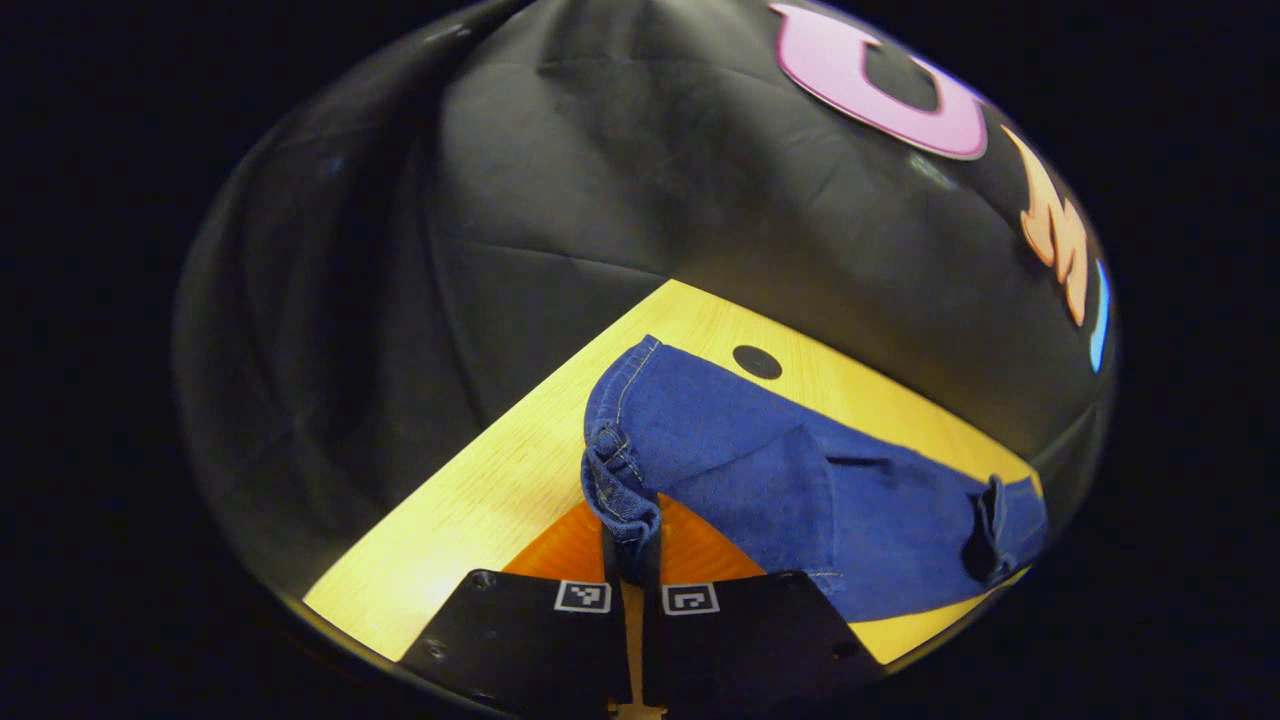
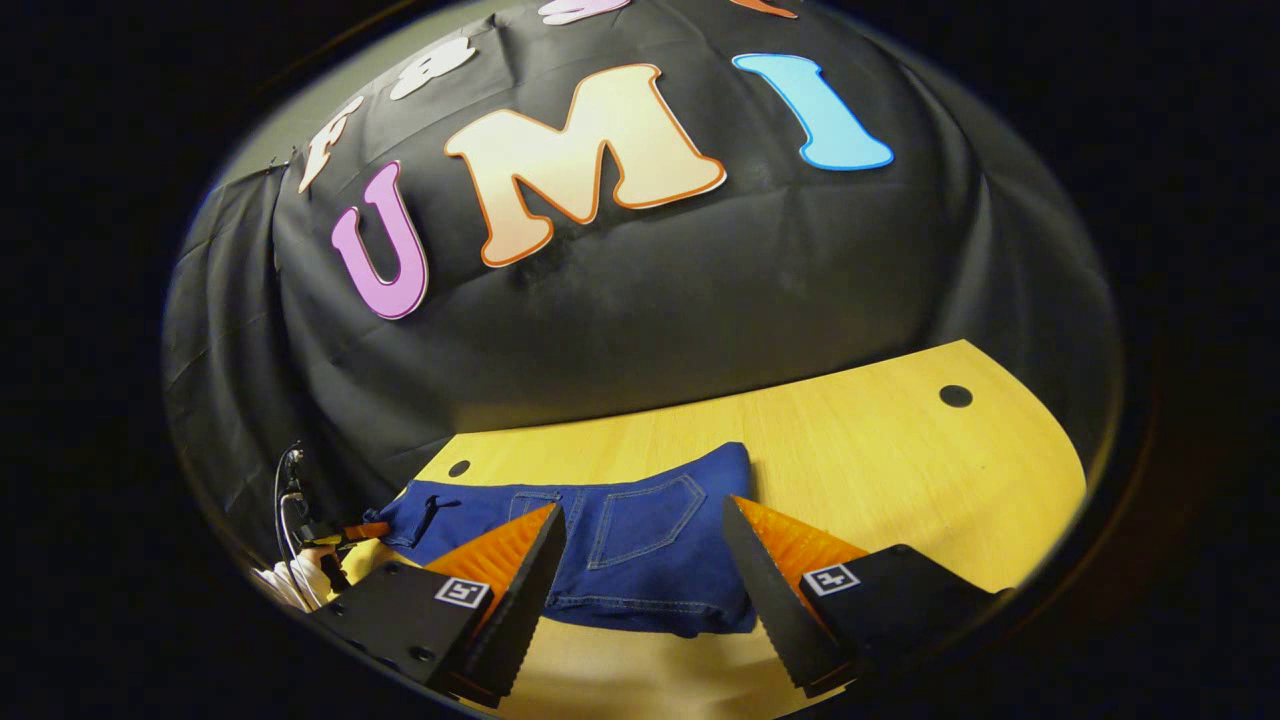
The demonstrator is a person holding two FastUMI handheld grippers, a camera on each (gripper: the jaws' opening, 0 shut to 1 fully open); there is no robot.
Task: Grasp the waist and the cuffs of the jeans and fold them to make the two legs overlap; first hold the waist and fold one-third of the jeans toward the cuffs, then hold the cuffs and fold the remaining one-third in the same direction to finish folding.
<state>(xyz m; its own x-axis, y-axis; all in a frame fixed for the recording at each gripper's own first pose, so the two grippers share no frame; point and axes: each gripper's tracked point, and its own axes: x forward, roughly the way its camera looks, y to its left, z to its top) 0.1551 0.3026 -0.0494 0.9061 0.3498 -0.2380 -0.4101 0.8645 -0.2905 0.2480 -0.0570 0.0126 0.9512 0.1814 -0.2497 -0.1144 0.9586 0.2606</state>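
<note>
Blue jeans (image 1: 780,470) lie folded into a long strip on the wooden table (image 1: 480,510). In the left gripper view, my left gripper (image 1: 632,540) is shut on a bunched, stitched edge at the near end of the strip, which is lifted slightly off the wood. In the right gripper view, the jeans (image 2: 640,585) show a back pocket. My right gripper (image 2: 642,505) stands open just in front of that end, with its fingers wide apart and touching nothing. Farther off at the left edge, the left gripper (image 2: 345,533) and a hand (image 2: 300,575) hold the other end.
The table (image 2: 880,470) runs up to the black cloth wall at the back. It has small dark round holes (image 1: 757,361) (image 2: 955,395) (image 2: 459,467) near the far edge. Bare wood stretches to the right of the jeans in the right gripper view.
</note>
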